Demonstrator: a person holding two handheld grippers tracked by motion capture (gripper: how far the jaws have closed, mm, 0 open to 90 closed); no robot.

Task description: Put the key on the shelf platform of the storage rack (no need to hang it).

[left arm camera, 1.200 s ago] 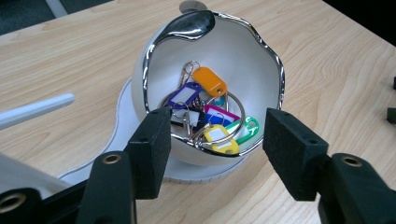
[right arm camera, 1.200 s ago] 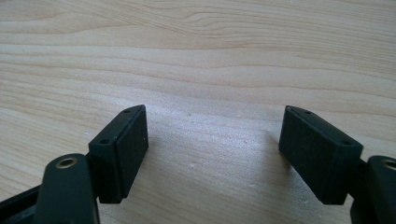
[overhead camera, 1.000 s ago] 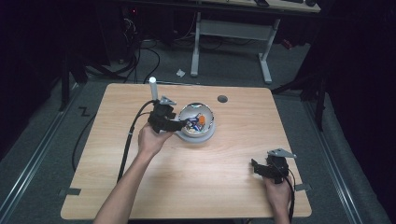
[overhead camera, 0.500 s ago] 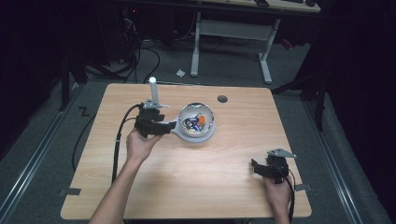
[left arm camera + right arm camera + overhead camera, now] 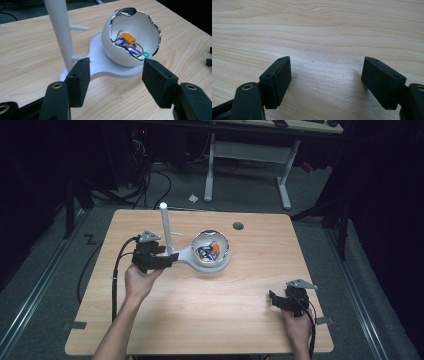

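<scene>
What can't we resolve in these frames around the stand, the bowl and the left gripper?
- Key tags: count and labels unreadable in the left gripper view, piled and partly behind the bowl rim; too small in the high view.
- Post: top cut off by the left gripper view's upper edge.
- Left gripper: in the high view, jaw tips blend into the stand's base; contact unclear.

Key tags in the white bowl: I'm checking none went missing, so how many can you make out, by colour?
In the bowl, from the left gripper view; tags underneath may be hidden:
Orange key tag: 1
Blue key tag: 1
Pink key tag: 1
Green key tag: 1
Total visible: 4
</scene>
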